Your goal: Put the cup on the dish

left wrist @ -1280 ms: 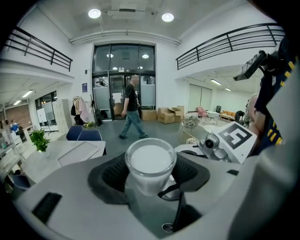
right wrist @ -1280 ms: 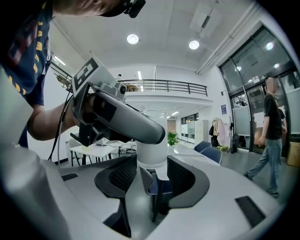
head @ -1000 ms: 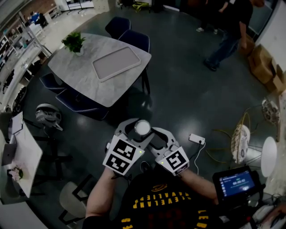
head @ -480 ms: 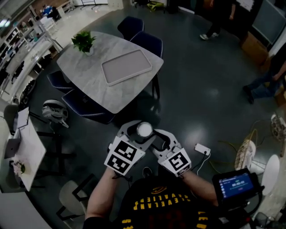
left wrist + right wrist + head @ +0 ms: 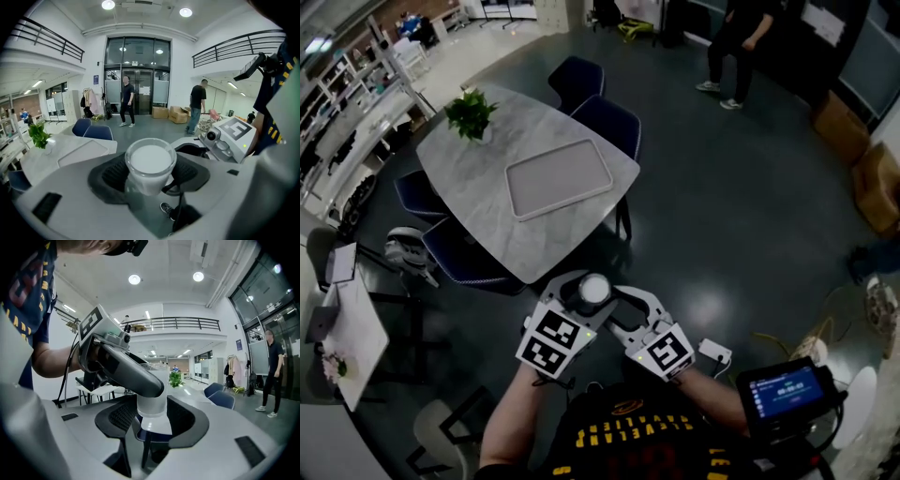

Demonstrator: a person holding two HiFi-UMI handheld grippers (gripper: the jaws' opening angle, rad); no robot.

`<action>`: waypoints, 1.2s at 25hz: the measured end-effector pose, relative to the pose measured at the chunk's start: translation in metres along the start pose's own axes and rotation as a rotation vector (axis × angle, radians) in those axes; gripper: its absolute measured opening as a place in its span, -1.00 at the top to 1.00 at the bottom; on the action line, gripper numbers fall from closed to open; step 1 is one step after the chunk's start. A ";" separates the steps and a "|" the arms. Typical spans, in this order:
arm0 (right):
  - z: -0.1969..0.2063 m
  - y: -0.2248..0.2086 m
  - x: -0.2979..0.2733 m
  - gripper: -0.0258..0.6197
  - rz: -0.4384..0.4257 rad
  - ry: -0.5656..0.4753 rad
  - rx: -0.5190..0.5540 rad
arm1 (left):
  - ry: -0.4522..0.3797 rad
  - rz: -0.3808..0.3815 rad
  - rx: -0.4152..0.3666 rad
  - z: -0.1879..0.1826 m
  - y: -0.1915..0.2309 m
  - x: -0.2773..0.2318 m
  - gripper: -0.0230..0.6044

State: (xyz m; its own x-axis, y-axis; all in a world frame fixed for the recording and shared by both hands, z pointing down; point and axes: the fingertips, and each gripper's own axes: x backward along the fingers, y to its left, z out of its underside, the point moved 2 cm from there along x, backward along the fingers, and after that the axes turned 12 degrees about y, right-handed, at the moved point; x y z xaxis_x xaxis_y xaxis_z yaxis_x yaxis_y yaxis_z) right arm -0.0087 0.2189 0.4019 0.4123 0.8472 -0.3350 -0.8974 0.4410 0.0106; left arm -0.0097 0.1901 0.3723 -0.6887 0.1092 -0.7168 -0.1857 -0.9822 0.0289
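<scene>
Gripping one cup (image 5: 594, 288) between them, both tongs are holding it in mid-air above the dark floor (image 5: 741, 216), close in front of the person's chest. The cup is standing upright, a clear one filled with something white.

The left tongs (image 5: 149, 174) are closing on the cup from the near left. Their jaws are standing wide, with a pad pressing on each side of the cup just below its rim. The right tongs (image 5: 152, 422) are reaching in from the near right. Their jaws are flanking the lower part of the same cup, and the pads are lying against its sides. One jaw of the left tongs is crossing in front of the cup in the right gripper view.

The marble worktop (image 5: 469, 192) is standing far and to the left of the cup, well apart from it. A pale rectangular tray (image 5: 558, 178) is lying flat near the middle of the worktop, with nothing on it. A potted plant (image 5: 471, 112) is standing at the worktop's far left corner. Dark blue chairs (image 5: 607, 120) are standing along its far right edge.

A person (image 5: 736, 47) is standing on the floor at the far right. A small lit screen (image 5: 783, 392) is glowing at the near right.
</scene>
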 end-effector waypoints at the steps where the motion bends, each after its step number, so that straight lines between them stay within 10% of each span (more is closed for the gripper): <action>1: -0.003 -0.012 0.000 0.34 -0.007 -0.001 0.007 | -0.003 -0.004 0.005 -0.010 0.003 -0.006 0.07; 30: -0.018 -0.142 -0.049 0.35 -0.128 0.024 0.029 | -0.012 -0.087 0.060 -0.089 0.086 -0.082 0.07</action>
State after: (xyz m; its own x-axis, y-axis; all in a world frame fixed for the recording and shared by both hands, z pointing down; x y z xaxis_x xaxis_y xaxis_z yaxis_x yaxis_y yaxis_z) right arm 0.0957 0.1090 0.3996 0.5191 0.7761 -0.3581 -0.8326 0.5539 -0.0064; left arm 0.0928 0.0829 0.3715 -0.6765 0.1956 -0.7100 -0.2863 -0.9581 0.0089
